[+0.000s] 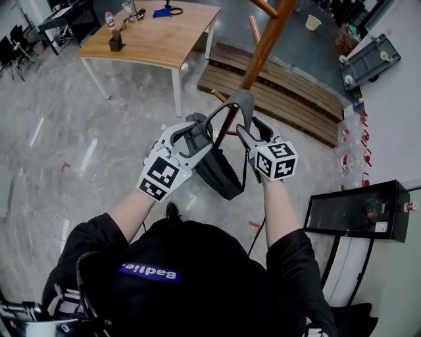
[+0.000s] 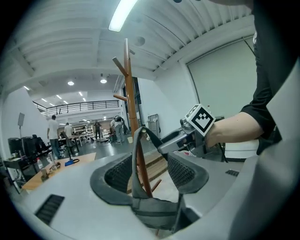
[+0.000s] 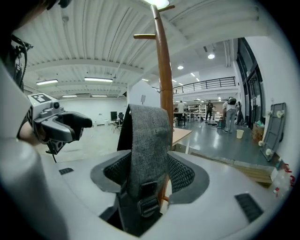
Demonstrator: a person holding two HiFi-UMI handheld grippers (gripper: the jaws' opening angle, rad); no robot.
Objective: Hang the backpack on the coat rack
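While a person (image 1: 171,276) in a dark top stands on a pale marbled floor (image 1: 79,145), the left claw (image 1: 197,131) reaches forward with its jaws spread. A narrow grey strap (image 2: 137,164) stands edge-on between them, and neither pad pinches it. Far beyond this claw and off to its left, a wooden surface (image 1: 164,39) carries a bottle (image 1: 110,18) and a few small items.

Between the two claws and below them hangs the dark backpack (image 1: 220,174). Its grey straps rise to a loop just ahead of the claw tips, against the brown pole of the coat rack (image 1: 263,46). A short peg (image 1: 220,97) juts from the pole just beside that loop; whether the loop rests on it cannot be told.

The right claw (image 3: 149,168) is released, its jaws at their widest. A broad woven strap (image 3: 149,140) with a black buckle (image 3: 149,199) stands upright between them, its edges close to the pads but not visibly squeezed. Beyond this claw lies a slatted wooden platform (image 1: 283,92), and a black cabinet (image 1: 355,210) stands to its right, nearer the person.
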